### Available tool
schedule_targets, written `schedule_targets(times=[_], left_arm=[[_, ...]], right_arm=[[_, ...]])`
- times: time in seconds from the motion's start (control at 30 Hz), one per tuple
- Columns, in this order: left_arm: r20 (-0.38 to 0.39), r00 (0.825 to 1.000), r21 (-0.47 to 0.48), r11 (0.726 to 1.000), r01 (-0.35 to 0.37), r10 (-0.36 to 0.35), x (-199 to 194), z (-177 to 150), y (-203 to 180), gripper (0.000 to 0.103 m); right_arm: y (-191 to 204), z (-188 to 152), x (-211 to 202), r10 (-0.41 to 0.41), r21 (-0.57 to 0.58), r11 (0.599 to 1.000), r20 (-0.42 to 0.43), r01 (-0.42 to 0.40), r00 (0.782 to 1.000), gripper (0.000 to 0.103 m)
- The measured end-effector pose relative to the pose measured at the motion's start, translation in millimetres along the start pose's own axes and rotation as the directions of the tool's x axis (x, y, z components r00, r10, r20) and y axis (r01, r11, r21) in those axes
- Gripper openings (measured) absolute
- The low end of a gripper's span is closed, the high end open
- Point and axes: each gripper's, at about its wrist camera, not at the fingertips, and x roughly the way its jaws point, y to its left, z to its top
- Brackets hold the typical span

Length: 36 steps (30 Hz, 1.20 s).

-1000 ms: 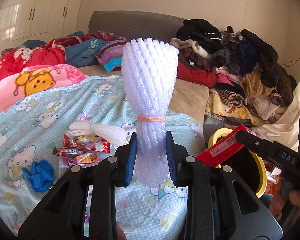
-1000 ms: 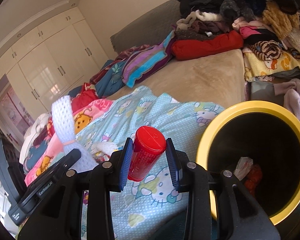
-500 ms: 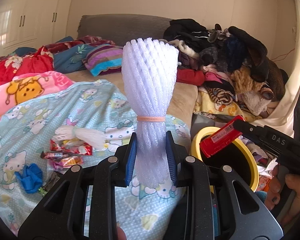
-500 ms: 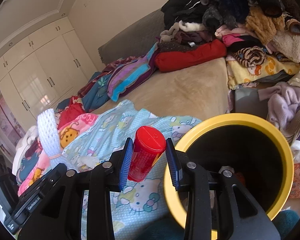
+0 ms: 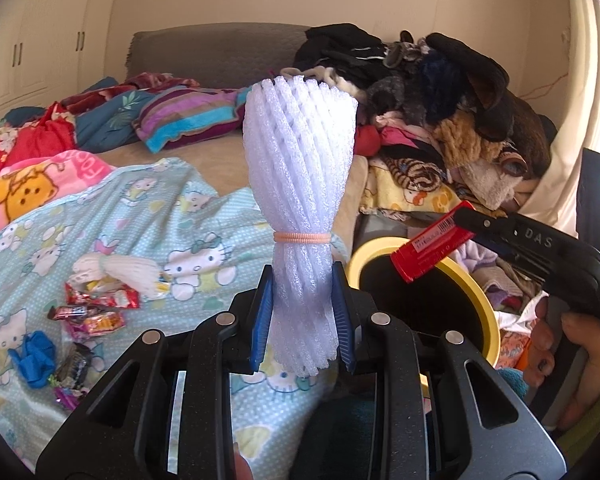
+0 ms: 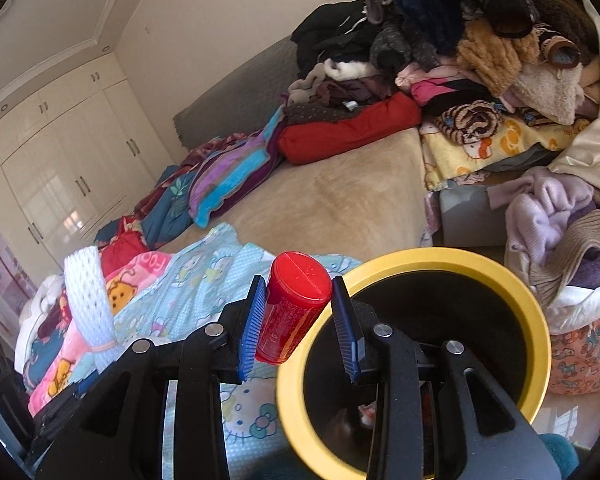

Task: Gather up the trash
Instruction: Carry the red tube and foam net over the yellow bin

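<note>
My left gripper [image 5: 302, 316] is shut on a white foam net bundle [image 5: 300, 184] tied with an orange band, held upright above the bed's edge. My right gripper [image 6: 300, 324] is shut on a red plastic tube [image 6: 292, 304], held over the left rim of a yellow-rimmed black bin [image 6: 536, 320]. In the left wrist view the tube [image 5: 432, 248] hangs above the bin [image 5: 488, 312]. The foam bundle also shows in the right wrist view [image 6: 88, 304]. Some trash lies at the bin's bottom [image 6: 366, 412].
Candy wrappers [image 5: 96, 312], a second foam net [image 5: 120, 272] and a blue crumpled piece [image 5: 34, 352] lie on the Hello Kitty blanket [image 5: 204, 236]. A clothes pile [image 5: 452, 112] rises at the right. Wardrobes [image 6: 60, 168] stand behind the bed.
Both grippers have moved right toward the bin. The red tube now sits over the bin's left rim. The foam bundle stays gripped.
</note>
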Motion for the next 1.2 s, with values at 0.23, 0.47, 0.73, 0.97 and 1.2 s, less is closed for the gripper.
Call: schedule_targets(times=[0.23, 0.47, 0.73, 0.97, 1.2], left_arm=[[-0.021, 0.999, 0.031, 0.999, 0.035, -0.034, 10, -3, -19, 0.021], [-0.045, 0.997, 0.067, 0.995, 0.071, -0.068, 21, -6, -41, 0.021], [-0.081, 0.991, 0.111, 0.987, 0.119, -0.110, 37, -13, -67, 0.021], [-0.122, 0.983, 0.130, 0.980, 0.152, -0.137, 53, -17, -86, 0.022], [-0.171, 0.975, 0.130, 0.977, 0.168, -0.145, 74, -22, -96, 0.022]], right_arm=[[-24, 5, -3, -0.049, 0.028, 0.998, 0.014, 0.049, 0.999, 0.032], [-45, 6, -3, -0.102, 0.043, 0.994, 0.021, 0.101, 0.995, 0.032], [-67, 7, -2, -0.142, 0.070, 0.988, 0.019, 0.140, 0.990, 0.032], [-89, 6, -2, -0.174, 0.102, 0.980, 0.005, 0.172, 0.985, 0.032], [-106, 4, 4, -0.182, 0.120, 0.975, -0.027, 0.184, 0.983, 0.032]])
